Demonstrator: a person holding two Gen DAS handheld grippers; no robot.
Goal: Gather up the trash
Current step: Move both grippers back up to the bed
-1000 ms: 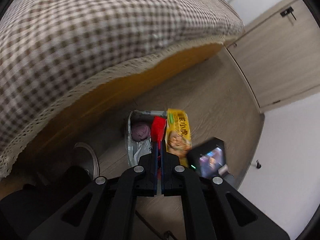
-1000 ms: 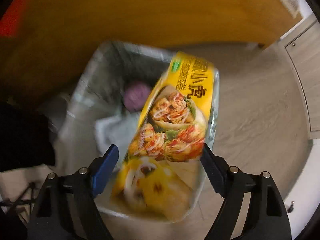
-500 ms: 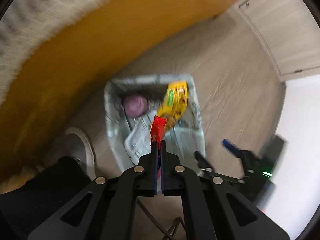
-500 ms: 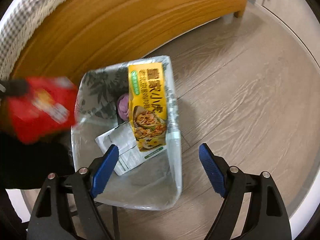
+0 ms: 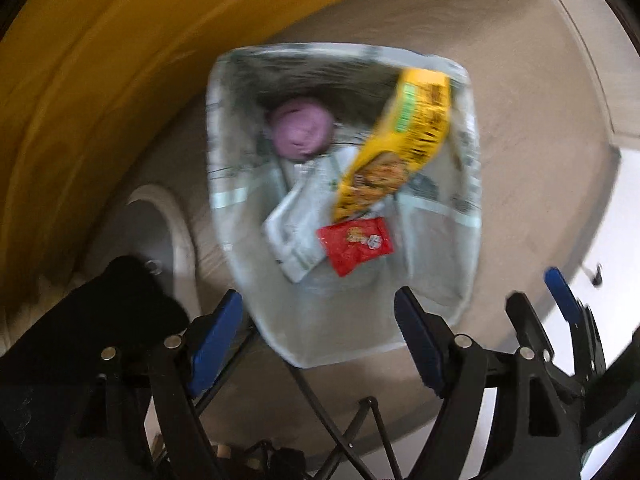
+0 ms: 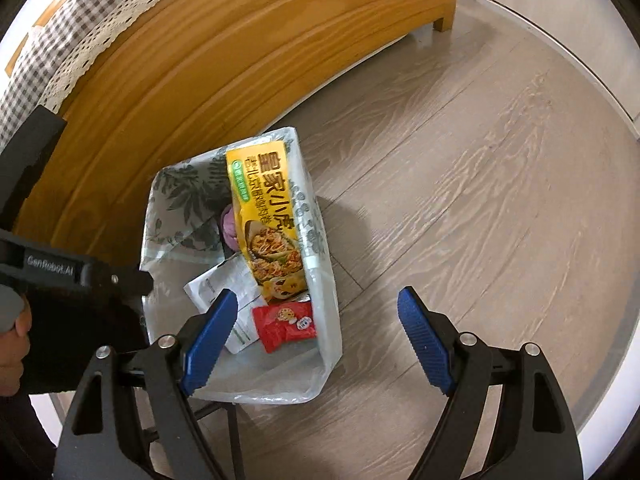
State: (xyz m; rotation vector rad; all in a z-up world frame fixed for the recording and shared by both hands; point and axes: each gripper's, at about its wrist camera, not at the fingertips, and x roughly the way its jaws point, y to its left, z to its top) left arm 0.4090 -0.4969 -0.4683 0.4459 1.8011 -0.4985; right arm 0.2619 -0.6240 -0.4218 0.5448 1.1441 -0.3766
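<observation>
Opening over the bin (image 5: 466,216), with the left gripper (image 5: 318,332) pointing steeply down and its blue pads (image 5: 216,338) spreading apart, nothing between them. Lying loose inside the bin, toward its near end, a red packet (image 5: 354,246), clear of both pads. Leaning above it along the bin's right wall, a long yellow food box (image 5: 404,144), its top end near the far right corner. Resting by the far wall, a purple ball-like lump (image 5: 300,132), blurred. Spread flat on the bottom toward the left wall, a white paper pouch (image 5: 296,232), partly under the yellow box and touching the red packet.

Hanging wide apart with nothing held, the right gripper (image 6: 316,338), its left pad (image 6: 208,338) over the bin's near end and its right pad over bare wooden floor (image 6: 480,160). Seen from this side: the same bin (image 6: 320,276) lined with a clear bag, the yellow box (image 6: 266,216), red packet (image 6: 286,322), white pouch (image 6: 218,284) and a sliver of the purple lump (image 6: 228,224). Standing just beside the bin's far end, a wooden bed frame (image 6: 240,60) under a checked cover (image 6: 60,40). Showing at the left edge, a hand (image 6: 12,340) on the other tool's black body.
</observation>
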